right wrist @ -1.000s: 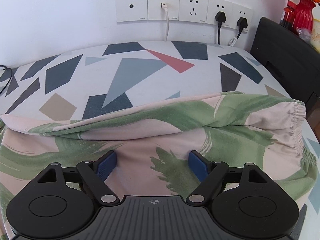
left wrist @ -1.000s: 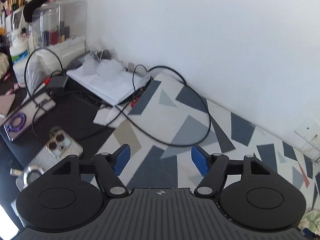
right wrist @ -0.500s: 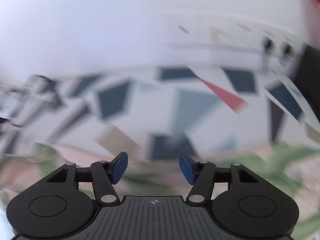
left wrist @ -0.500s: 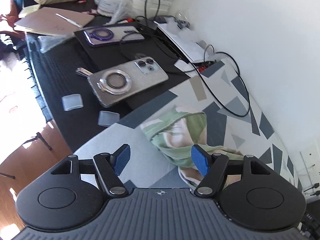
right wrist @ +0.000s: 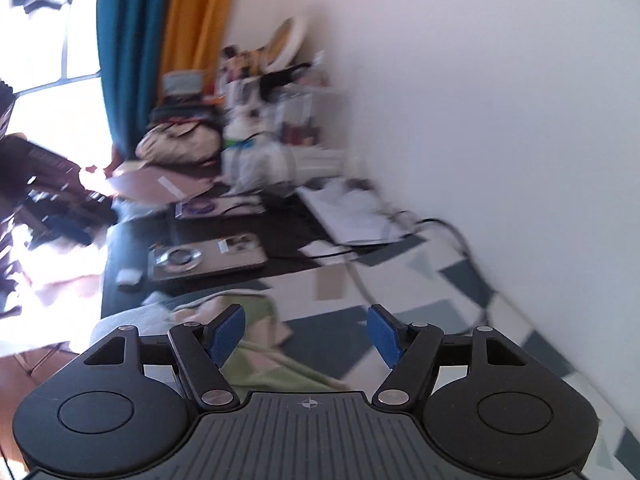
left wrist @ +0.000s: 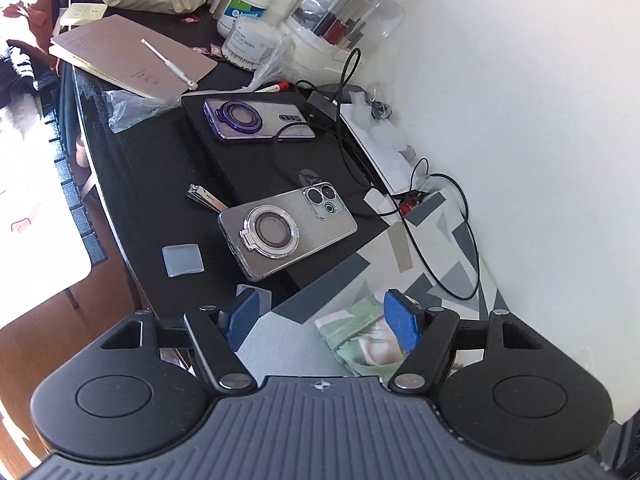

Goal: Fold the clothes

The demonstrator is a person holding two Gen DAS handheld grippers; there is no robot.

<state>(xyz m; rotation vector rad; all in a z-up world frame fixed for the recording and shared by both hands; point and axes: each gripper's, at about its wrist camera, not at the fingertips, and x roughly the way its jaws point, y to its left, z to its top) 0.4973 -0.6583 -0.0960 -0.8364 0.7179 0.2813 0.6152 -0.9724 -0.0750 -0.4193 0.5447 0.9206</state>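
A green and pink patterned garment (left wrist: 362,340) lies on the geometric-print cloth (left wrist: 448,240) covering the table. In the left wrist view only its end shows, just under my right finger pad (left wrist: 400,326). My left gripper (left wrist: 322,320) is open and empty above it. In the blurred right wrist view the garment (right wrist: 260,344) lies below and left of centre. My right gripper (right wrist: 306,334) is open and empty over it, its left finger pad (right wrist: 226,332) above the fabric.
A black desk section (left wrist: 160,184) adjoins the cloth on the left. It carries a silver phone (left wrist: 286,230), a purple phone (left wrist: 256,120), a notebook (left wrist: 128,60), bottles and jars (left wrist: 256,20). A black cable (left wrist: 452,248) loops over the cloth near the white wall.
The right gripper has swung sharply left, from facing the wall sockets to facing the cluttered desk. The left gripper has drawn back slightly, so less of the garment shows. Both stay open.
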